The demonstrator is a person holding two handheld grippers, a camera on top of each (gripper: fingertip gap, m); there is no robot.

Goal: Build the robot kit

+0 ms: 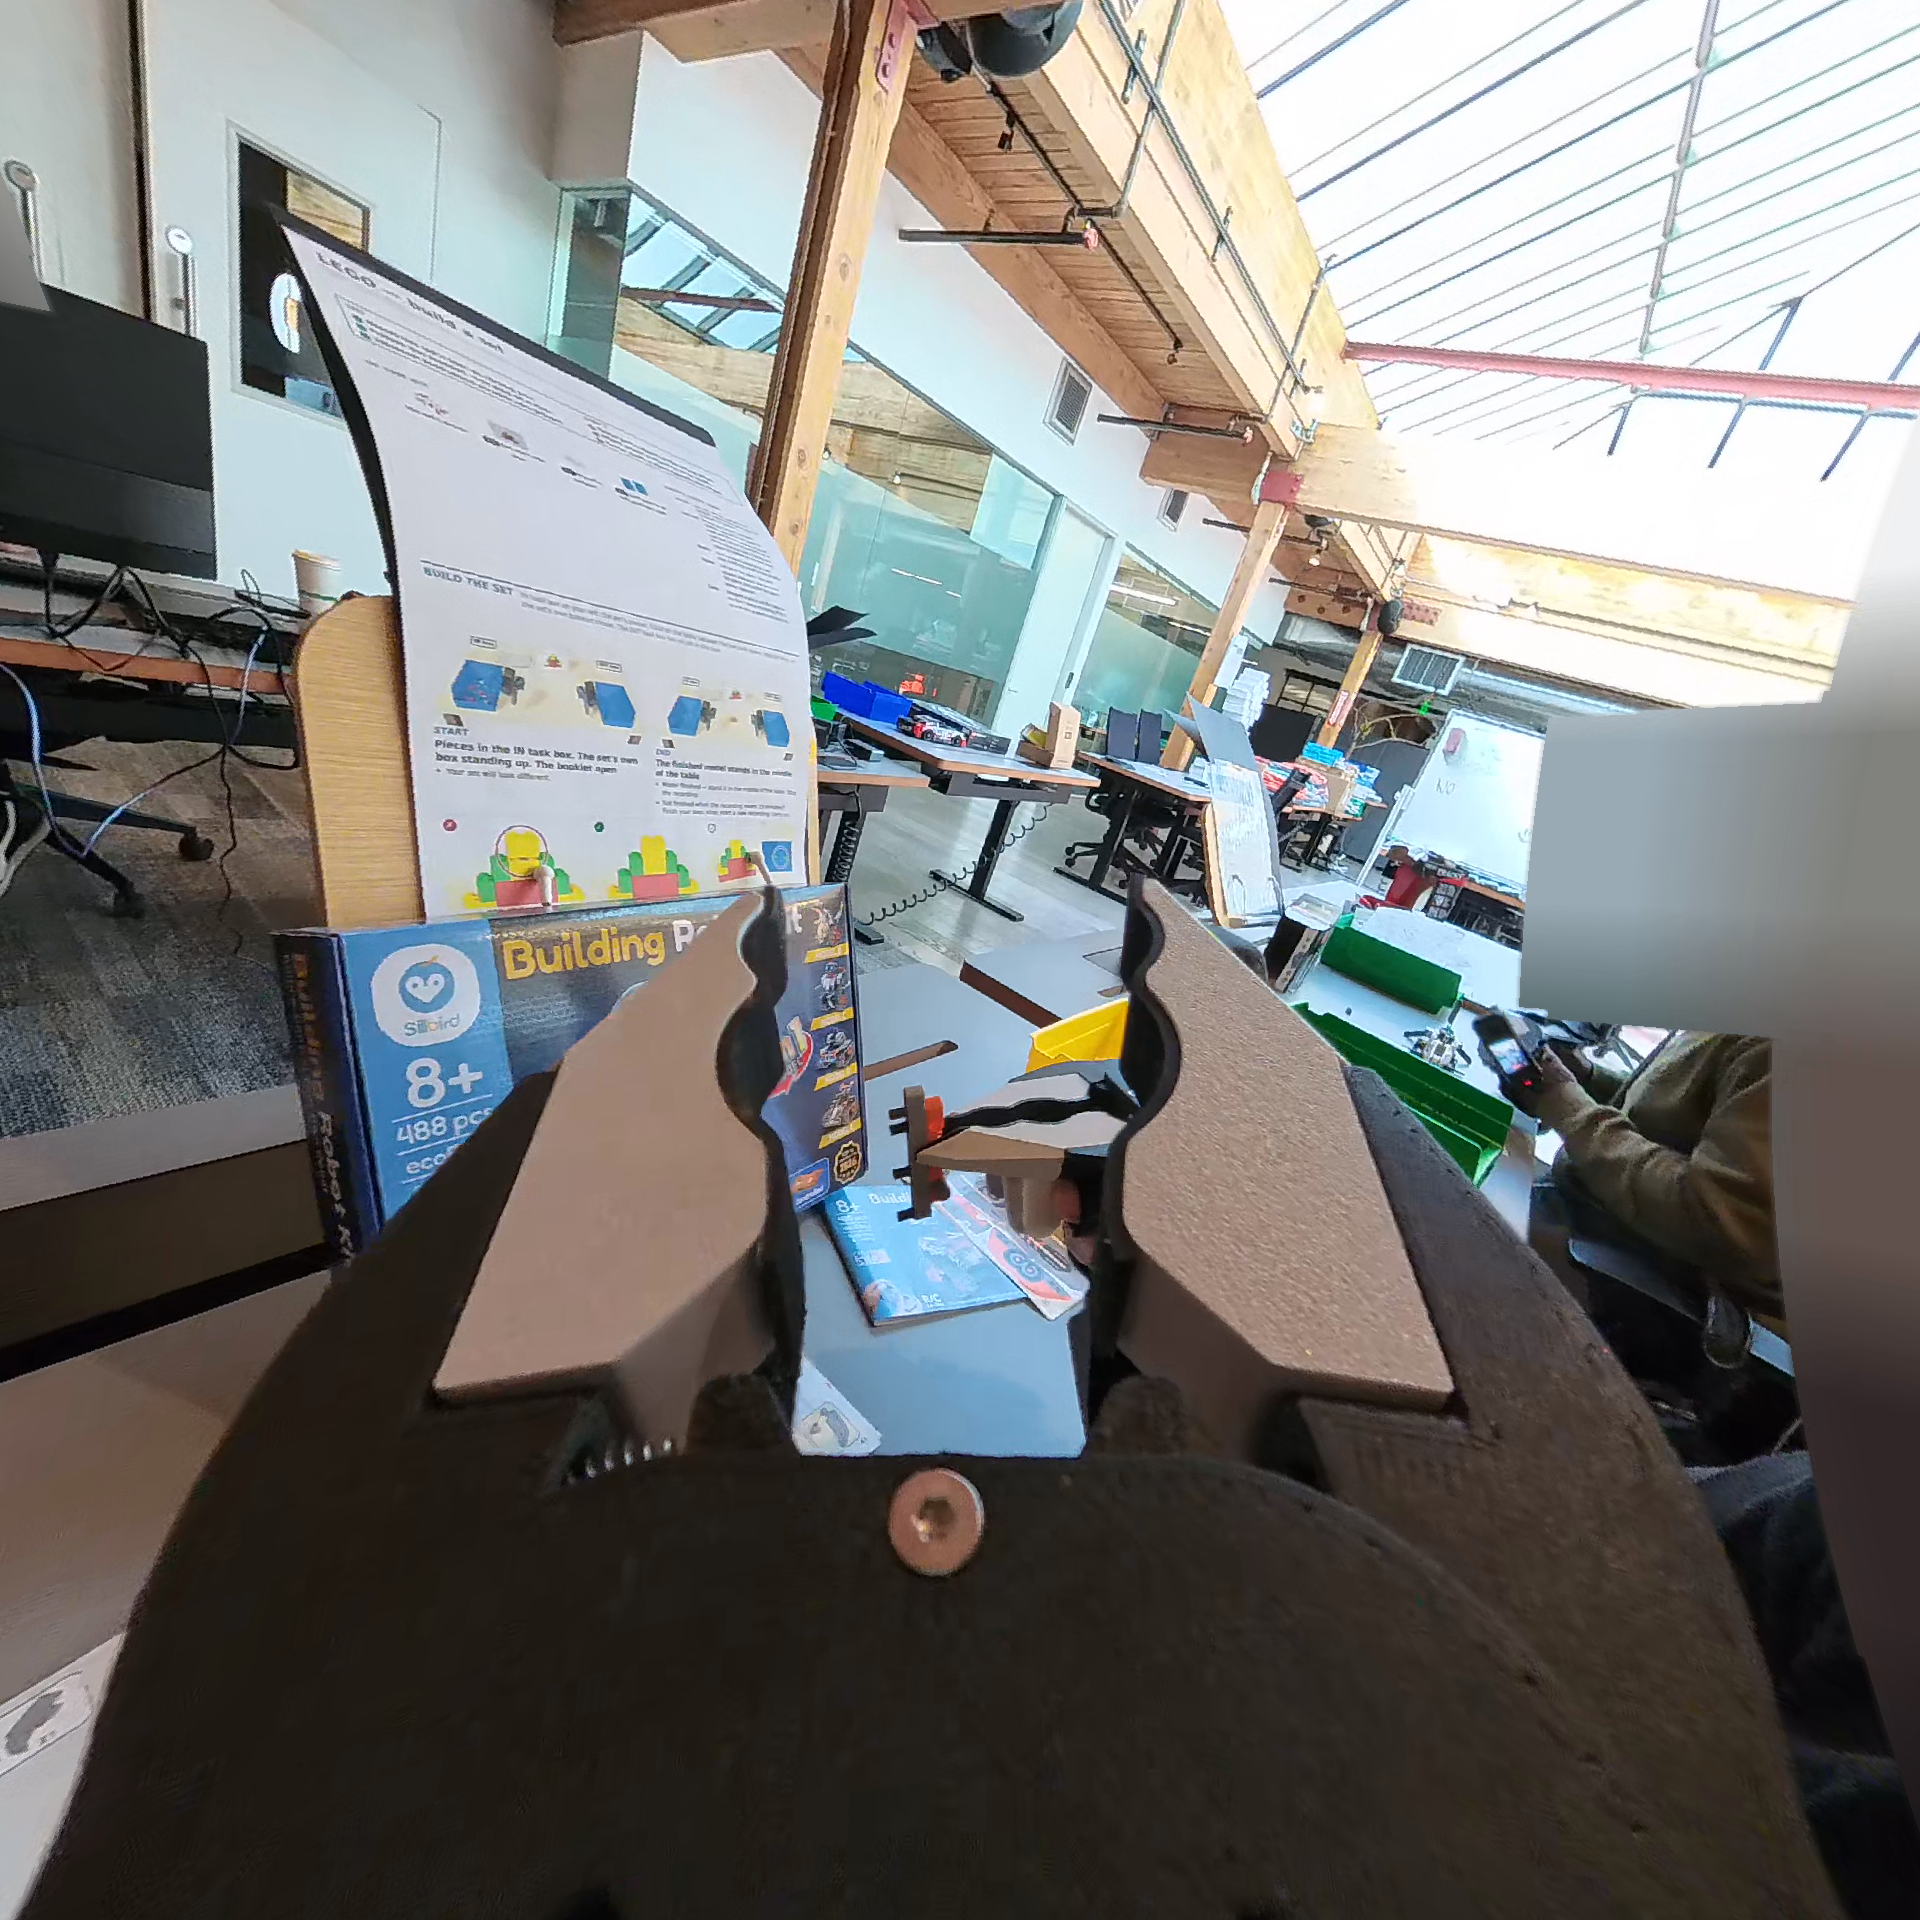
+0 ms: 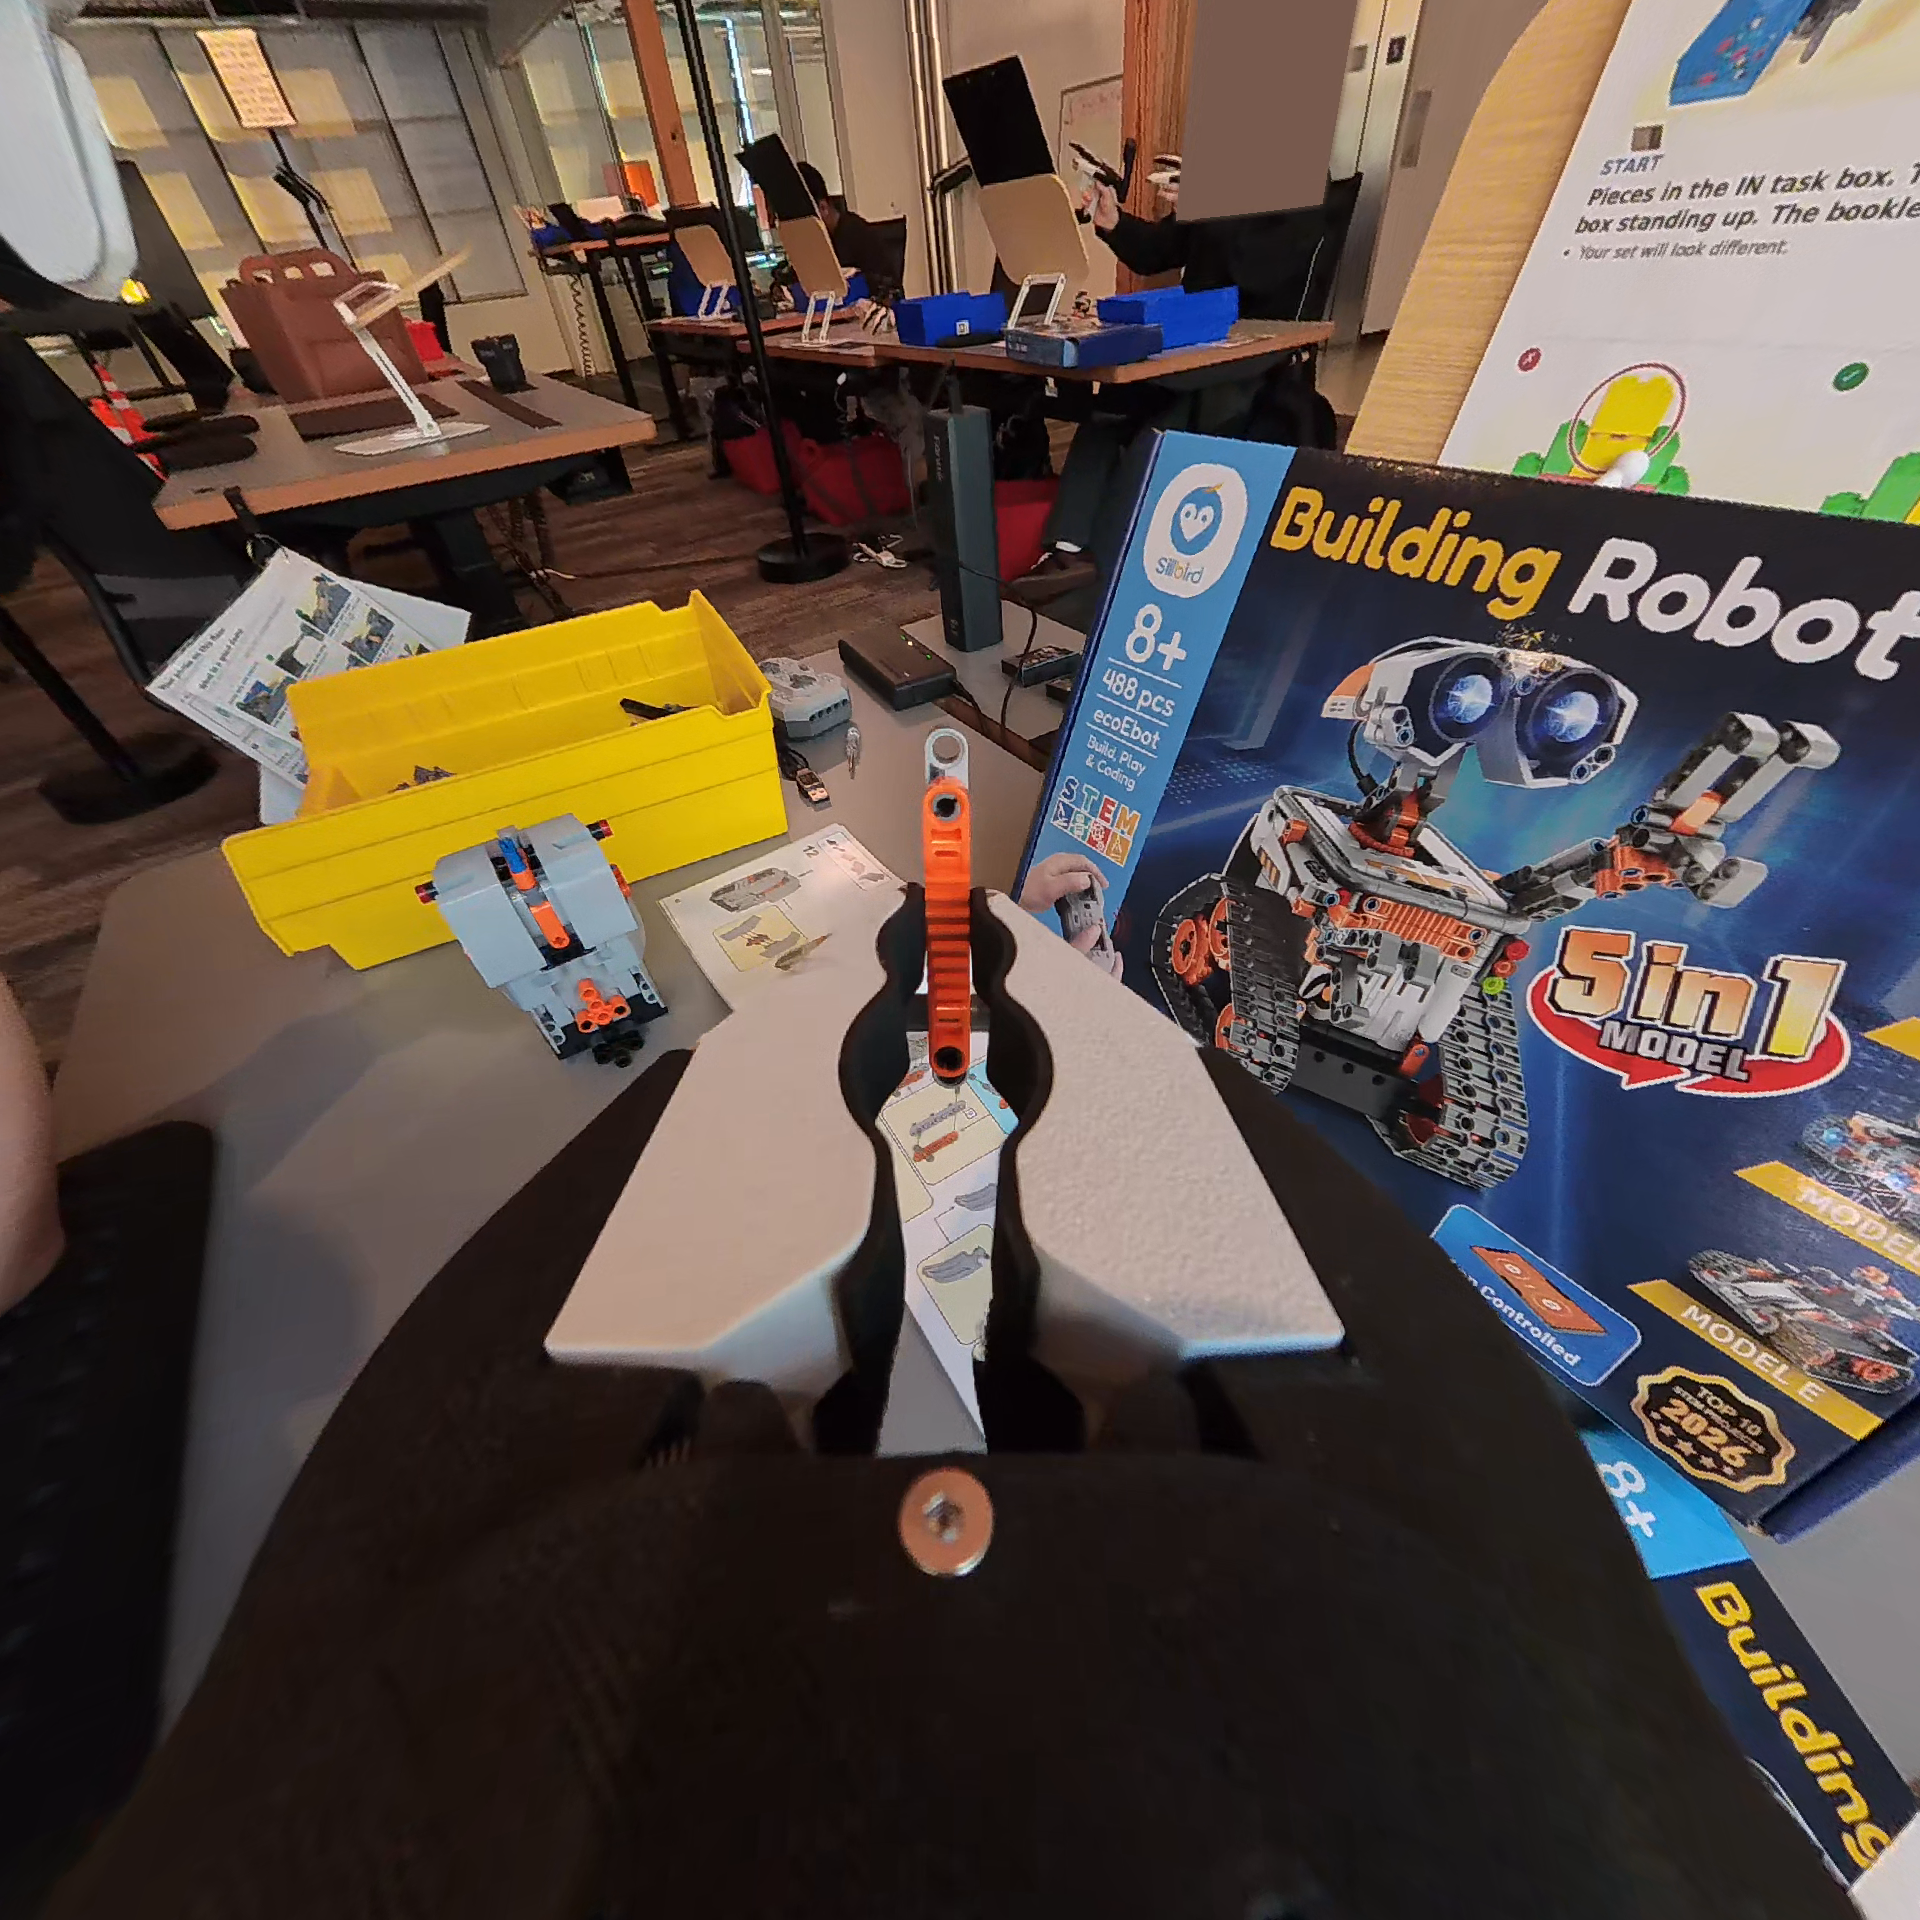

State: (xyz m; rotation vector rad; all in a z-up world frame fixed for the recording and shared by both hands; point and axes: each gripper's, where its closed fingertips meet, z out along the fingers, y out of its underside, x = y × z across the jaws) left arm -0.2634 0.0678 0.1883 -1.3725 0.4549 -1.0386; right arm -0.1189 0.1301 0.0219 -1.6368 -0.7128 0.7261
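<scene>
My right gripper [image 2: 948, 920] is shut on a slim orange beam [image 2: 948, 977] that stands upright between its fingertips, with a grey beam [image 2: 945, 756] joined at its top end. It is held above an open instruction booklet [image 2: 940, 1205]. A partly built grey and orange model [image 2: 545, 925] stands on the table to the left, apart from the gripper. My left gripper [image 1: 951, 935] is open and empty. Through its gap I see the right gripper [image 1: 1023, 1138] with the orange part [image 1: 928, 1120], above the booklet [image 1: 925, 1262].
A yellow bin [image 2: 499, 769] with loose parts sits behind the model. The blue set box [image 2: 1507, 883] stands upright at the right, also in the left wrist view [image 1: 416, 1060]. A printed sheet on a wooden stand [image 1: 582, 623] rises behind it. A seated person [image 1: 1662, 1153] and green bins [image 1: 1392, 977] are to the right. The grippers' ends are close to 25 cm from one another.
</scene>
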